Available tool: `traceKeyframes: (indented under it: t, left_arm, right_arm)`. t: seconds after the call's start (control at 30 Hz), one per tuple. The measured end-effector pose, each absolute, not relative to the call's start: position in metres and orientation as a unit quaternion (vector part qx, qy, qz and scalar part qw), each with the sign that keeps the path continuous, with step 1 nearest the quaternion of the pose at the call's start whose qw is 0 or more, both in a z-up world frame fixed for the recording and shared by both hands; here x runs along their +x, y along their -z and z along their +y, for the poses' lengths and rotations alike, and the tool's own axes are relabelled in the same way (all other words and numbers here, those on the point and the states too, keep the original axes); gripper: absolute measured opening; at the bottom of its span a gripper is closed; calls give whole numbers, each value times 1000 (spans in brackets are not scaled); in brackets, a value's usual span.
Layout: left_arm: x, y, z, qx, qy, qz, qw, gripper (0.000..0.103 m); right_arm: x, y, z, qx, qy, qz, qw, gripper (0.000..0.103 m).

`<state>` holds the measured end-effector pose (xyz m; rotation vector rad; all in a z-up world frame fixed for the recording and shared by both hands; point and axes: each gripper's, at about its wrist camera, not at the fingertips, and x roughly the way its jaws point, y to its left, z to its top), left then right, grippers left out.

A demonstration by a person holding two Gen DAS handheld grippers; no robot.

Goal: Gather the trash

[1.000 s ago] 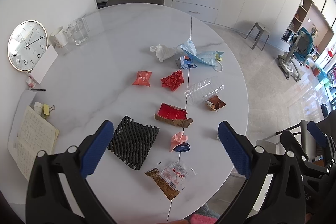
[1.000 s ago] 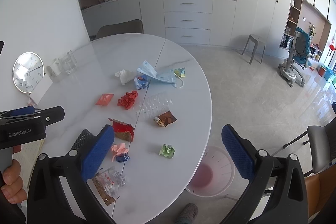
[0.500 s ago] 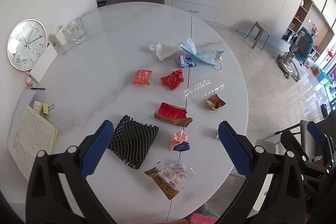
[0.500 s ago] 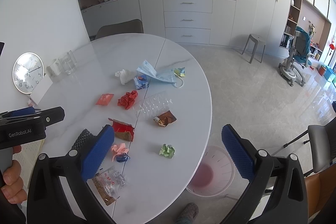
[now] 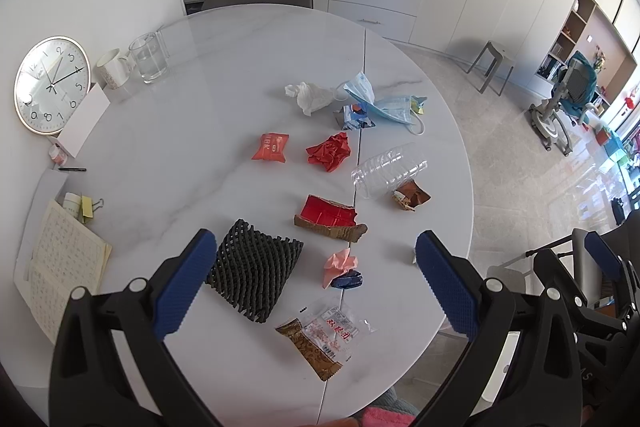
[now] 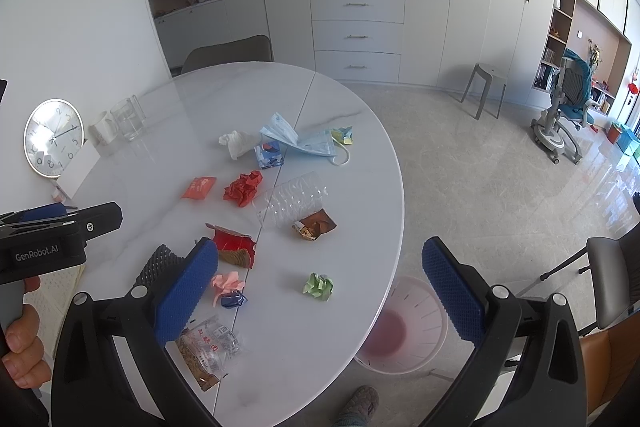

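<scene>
Over the round white surface [image 5: 208, 131]: both grippers hang above the near edge, neither touching anything.
Left gripper [image 5: 316, 287]: jaws wide apart, empty; black foam mesh [image 5: 256, 273] lies just under its left finger.
Right gripper [image 6: 320, 287]: jaws wide apart, empty; the green crumpled paper [image 6: 319, 286] lies between its fingers in view.
Near trash: snack wrapper [image 5: 324, 339] at the near edge, pink paper wad [image 5: 339, 265] touching a dark blue scrap, torn red carton [image 5: 330, 219].
Middle trash: clear plastic bottle [image 5: 388, 171] on its side, brown wrapper [image 5: 412, 197] touching it, red crumpled paper [image 5: 330, 155], orange packet [image 5: 271, 147].
Far trash: white tissue [image 5: 308, 97], blue face mask [image 5: 380, 103], small blue packet [image 5: 356, 117].
Left side of surface: wall clock [image 5: 50, 83], mug [image 5: 114, 67], glass jug [image 5: 148, 57], notebook [image 5: 60, 267], all well apart from the trash.
Floor: pink bin [image 6: 404, 327] just beside the surface's edge, below the right gripper.
</scene>
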<state>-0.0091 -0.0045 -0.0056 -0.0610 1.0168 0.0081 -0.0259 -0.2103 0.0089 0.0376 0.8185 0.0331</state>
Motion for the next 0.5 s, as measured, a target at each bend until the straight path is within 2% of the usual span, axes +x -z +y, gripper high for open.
traceKeyframes:
  t: [0.3, 0.5]
  left_arm:
    - [-12, 16, -2, -37, 27, 487, 872, 95]
    - [-15, 43, 4, -32, 23, 507, 861, 95]
  right_arm:
    - [-28, 1, -212, 17, -38, 395, 918, 101]
    - [-26, 21, -219, 33, -57, 403, 913, 101]
